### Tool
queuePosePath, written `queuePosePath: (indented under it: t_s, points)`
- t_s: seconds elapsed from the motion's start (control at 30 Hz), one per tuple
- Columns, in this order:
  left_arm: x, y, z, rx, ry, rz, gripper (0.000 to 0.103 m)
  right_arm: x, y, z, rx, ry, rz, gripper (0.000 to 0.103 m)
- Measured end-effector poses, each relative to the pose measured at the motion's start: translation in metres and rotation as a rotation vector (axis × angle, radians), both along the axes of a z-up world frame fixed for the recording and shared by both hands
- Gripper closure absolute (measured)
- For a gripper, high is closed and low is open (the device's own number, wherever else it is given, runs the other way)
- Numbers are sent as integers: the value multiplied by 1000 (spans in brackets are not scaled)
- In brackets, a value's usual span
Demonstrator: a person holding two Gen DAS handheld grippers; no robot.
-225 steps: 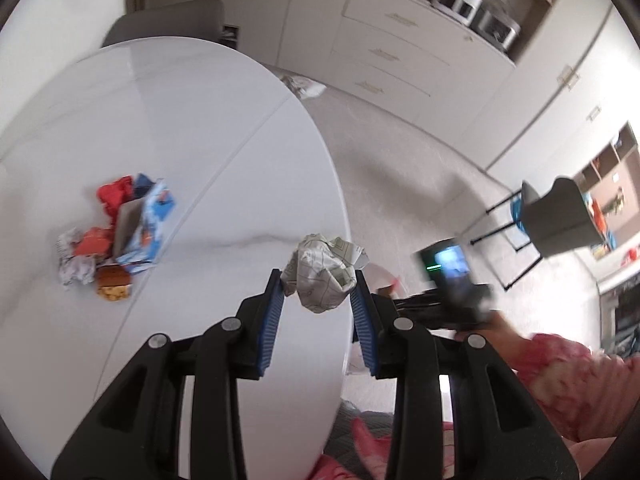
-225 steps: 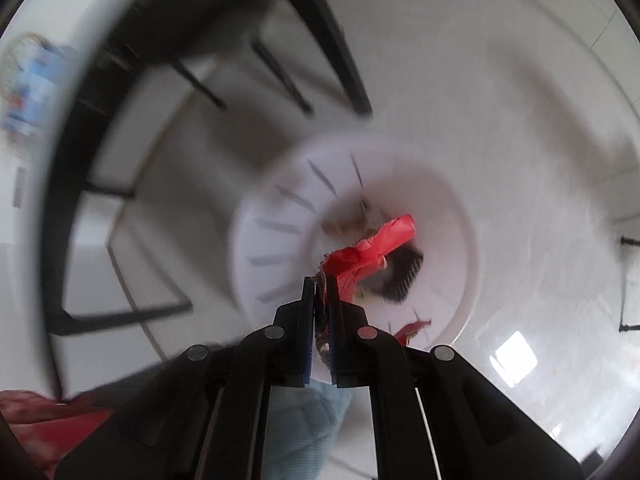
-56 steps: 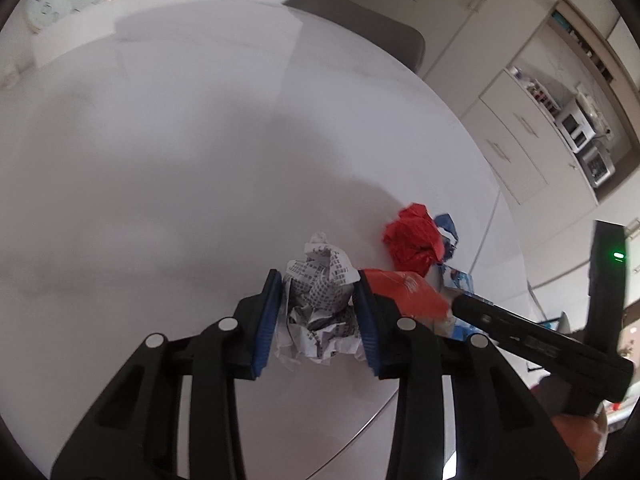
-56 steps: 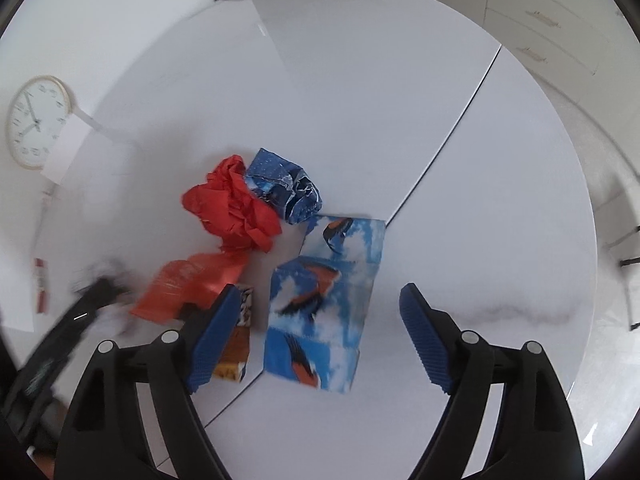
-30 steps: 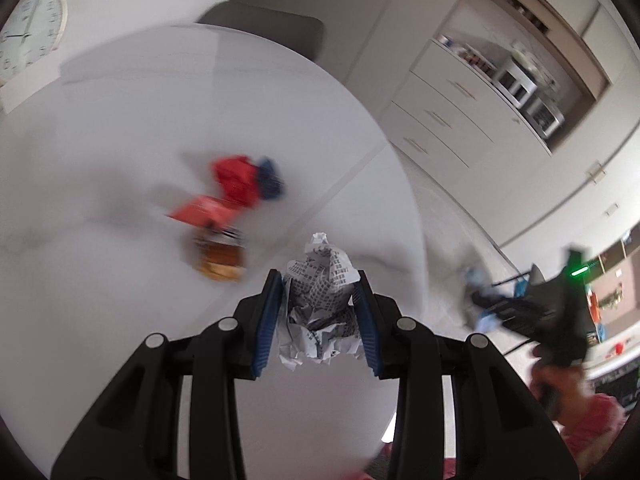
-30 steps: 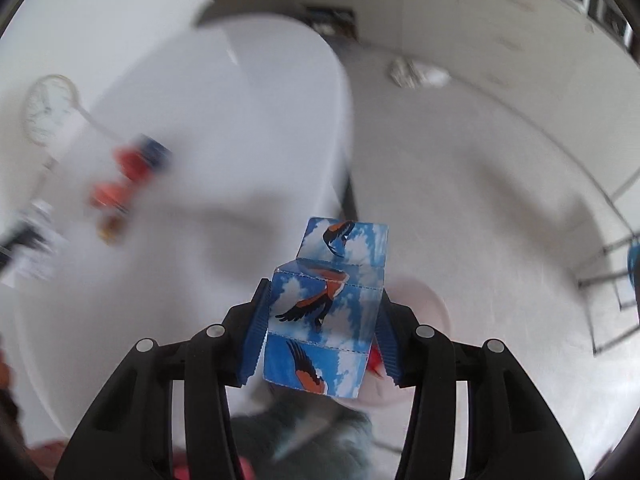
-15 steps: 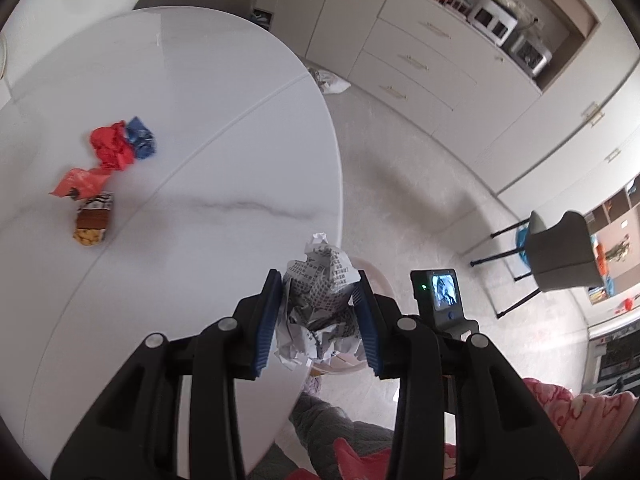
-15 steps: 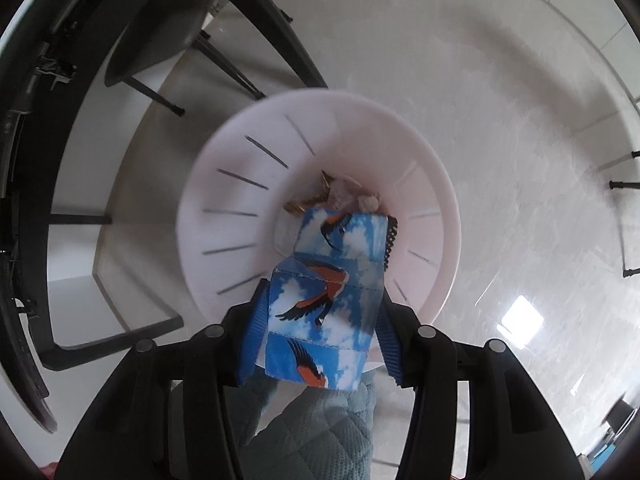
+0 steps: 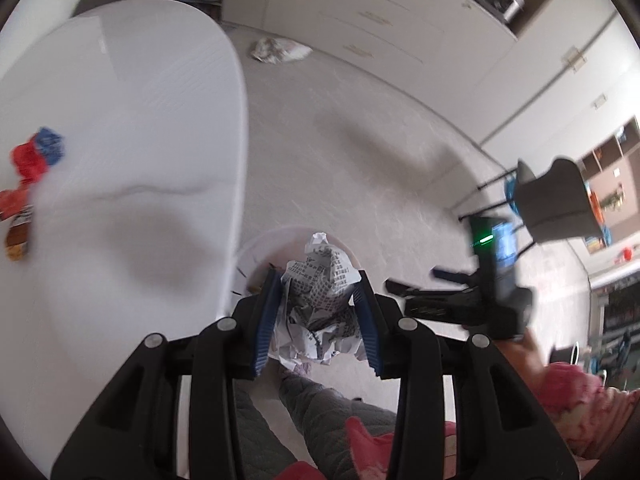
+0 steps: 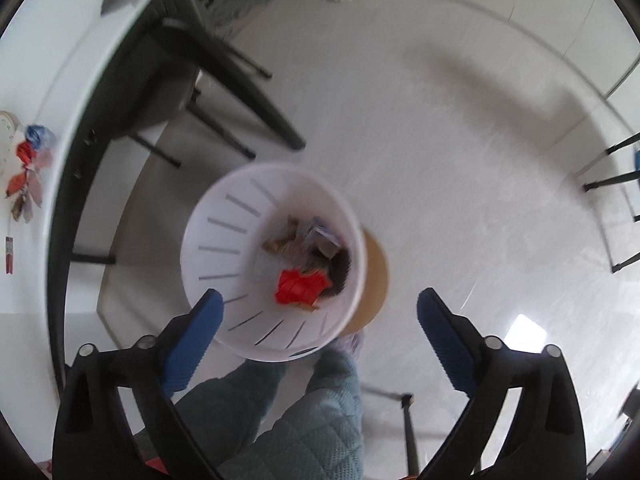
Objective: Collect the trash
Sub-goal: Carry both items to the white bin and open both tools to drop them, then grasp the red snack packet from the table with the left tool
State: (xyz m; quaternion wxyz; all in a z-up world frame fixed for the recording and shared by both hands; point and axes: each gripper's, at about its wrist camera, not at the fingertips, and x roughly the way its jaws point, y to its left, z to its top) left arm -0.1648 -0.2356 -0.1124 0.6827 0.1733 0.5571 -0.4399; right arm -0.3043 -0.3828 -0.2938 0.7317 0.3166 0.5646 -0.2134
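Note:
My left gripper [image 9: 317, 304] is shut on a crumpled newspaper ball [image 9: 320, 284], held over the white trash bin [image 9: 256, 256] on the floor beside the table. My right gripper [image 10: 320, 324] is open and empty above the same bin [image 10: 224, 240], which holds a red wrapper [image 10: 298, 286] and other scraps. Red, blue and brown trash pieces [image 9: 28, 164] lie on the white table [image 9: 120, 140]; they also show in the right wrist view [image 10: 28, 160]. The right gripper shows in the left wrist view [image 9: 460, 300].
A dark chair [image 10: 192, 60] stands under the table edge beside the bin. The person's legs in grey quilted trousers [image 10: 304, 412] are below the bin. Another chair [image 9: 556, 200] stands at the right. A crumpled bag [image 9: 280, 48] lies on the far floor.
My right gripper has opened and the blue bird-print box is gone from it. My left gripper has carried the newspaper ball off the table to above the bin.

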Motion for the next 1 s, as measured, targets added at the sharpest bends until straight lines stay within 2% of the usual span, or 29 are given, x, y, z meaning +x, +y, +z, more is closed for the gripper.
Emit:
queuePosePath:
  t_s: [0.13,0.27,0.43,0.53,0.6,0.67,0.73,1.0]
  points:
    - [-11,-27,-37,64,52,-71,66,-19,-12,30,-44,-33,-27,4]
    - [-23,-47,-79,164,52,-125,66,-32,-20,47,-66,-58,-42,4]
    - [-34,-55,-100,204,64,-152,64,-44,-27,52,-76,-78,-69,4]
    - [-35,-59,-98,204,60,-151,62,-46,-28,51,-67,-78,-75,4]
    - [-35,-59,-98,204,64,-149,53,-46,-29,51,-63,-83,-78,4]
    - [-36,-58,-94,210,79,-131,24,-44,-27,53,-64,-86,-74,4]
    - [-34,-56,-86,195,81,-102,13,-41,-25,55,-69,-92,-64,4]
    - [-29,-46,-44,133,19,-55,9,-29,-17,66,-83,-119,-43,4]
